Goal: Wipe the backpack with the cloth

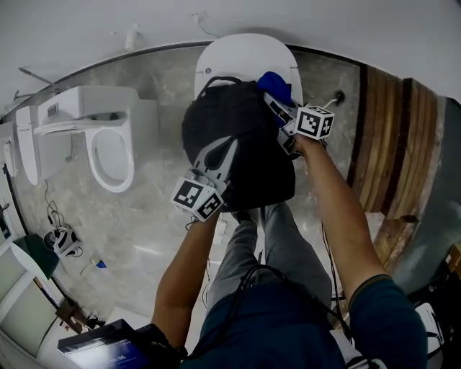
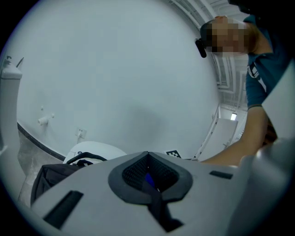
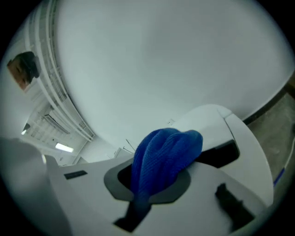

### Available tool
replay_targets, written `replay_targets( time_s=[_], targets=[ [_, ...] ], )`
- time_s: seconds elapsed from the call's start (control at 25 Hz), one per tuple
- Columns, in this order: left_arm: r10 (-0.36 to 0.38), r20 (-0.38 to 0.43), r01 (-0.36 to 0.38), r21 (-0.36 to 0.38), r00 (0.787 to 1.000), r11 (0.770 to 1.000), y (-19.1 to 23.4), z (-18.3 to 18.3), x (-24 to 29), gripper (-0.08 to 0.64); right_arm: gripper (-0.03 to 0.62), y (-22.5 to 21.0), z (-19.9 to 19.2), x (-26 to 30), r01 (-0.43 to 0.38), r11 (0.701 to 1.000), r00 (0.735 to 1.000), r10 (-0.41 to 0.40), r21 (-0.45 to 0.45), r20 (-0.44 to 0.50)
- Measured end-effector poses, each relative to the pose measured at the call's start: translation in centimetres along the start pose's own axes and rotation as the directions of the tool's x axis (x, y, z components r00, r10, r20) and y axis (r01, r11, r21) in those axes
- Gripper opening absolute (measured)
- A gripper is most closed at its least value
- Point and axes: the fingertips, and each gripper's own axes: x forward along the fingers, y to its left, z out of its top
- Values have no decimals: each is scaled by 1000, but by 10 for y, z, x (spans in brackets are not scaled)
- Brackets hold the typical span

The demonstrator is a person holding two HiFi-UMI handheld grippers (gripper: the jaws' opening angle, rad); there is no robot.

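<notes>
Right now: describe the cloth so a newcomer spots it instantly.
A black backpack rests on the white toilet lid by the wall. At its upper right edge, the right gripper pinches a bunched cloth in its jaws, bright blue against the black bag and white lid.

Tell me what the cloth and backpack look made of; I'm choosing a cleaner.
Cloth: blue, matte, with a ribbed, fuzzy pile, so probably microfibre. Backpack: black, dull fabric with no shine, likely nylon or polyester; the weave is too small to tell.
</notes>
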Motion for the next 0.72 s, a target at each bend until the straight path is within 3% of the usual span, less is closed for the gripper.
replay_targets(
  time_s=[0.12, 0.24, 0.36, 0.52, 0.6, 0.64, 0.72],
  targets=[
    [9, 2, -9, 0, 1000, 1000, 5, 3, 1, 5, 14, -8, -33, -46, 30, 994, 999, -34, 105, 31],
    [22, -4, -22, -14, 1000, 1000, 10, -2, -2, 5, 14, -22, -97, -94, 115, 984, 993, -108, 137, -55],
    [35, -11, -35, -26, 999, 999, 15, -9, -4, 5, 14, -24, -96, -102, 134, 984, 991, -134, 120, -15],
    [59, 3, -59, -36, 998, 998, 22, -9, -14, 5, 14, -13, -27, -39, 110, 993, 994, -109, -51, 8],
    [79, 20, -78, -45, 997, 996, 29, -8, -21, 5, 14, -3, -2, 4, 74, 983, 992, -89, -166, -84],
    [91, 30, -89, -51, 995, 995, 33, -7, -26, 5, 14, 1, -1, 26, 56, 968, 978, -102, -246, -180],
    [114, 50, -111, -61, 992, 992, 42, -6, -37, 5, 14, 5, -10, 63, -1, 910, 907, -174, -415, -383]
  ],
)
